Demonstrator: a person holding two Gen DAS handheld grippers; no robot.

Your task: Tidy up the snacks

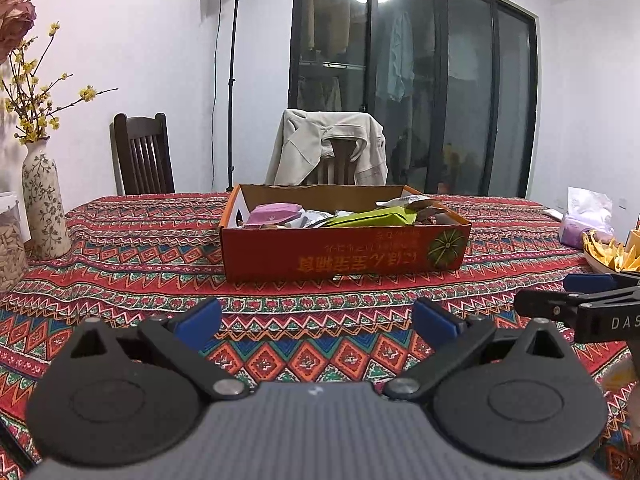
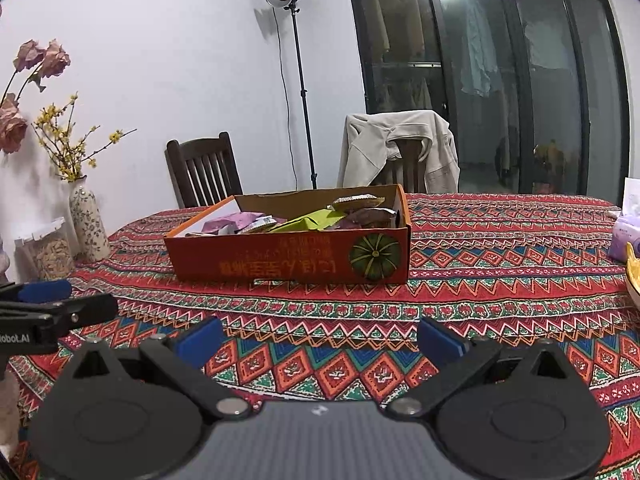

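Note:
An open orange-red cardboard box (image 1: 344, 254) (image 2: 292, 260) with a green pumpkin picture stands mid-table, holding several snack packets, among them a pink one (image 1: 274, 213) (image 2: 232, 222) and a lime-green one (image 1: 372, 217) (image 2: 310, 220). My left gripper (image 1: 316, 320) hovers low over the cloth in front of the box, open, nothing between its blue pads. My right gripper (image 2: 318, 338) stands likewise open and empty, a little right of the left one. Each gripper shows at the edge of the other's view: the right gripper (image 1: 576, 296) and the left gripper (image 2: 52, 304).
A patterned red tablecloth (image 1: 312, 360) covers the table. At the left stand a floral vase (image 1: 42, 204) (image 2: 88, 226) and a jar (image 1: 10, 240) (image 2: 50, 252). At the right are a tissue pack (image 1: 582, 220) (image 2: 624, 236) and a yellow-filled dish (image 1: 608, 254). Two chairs stand behind the table.

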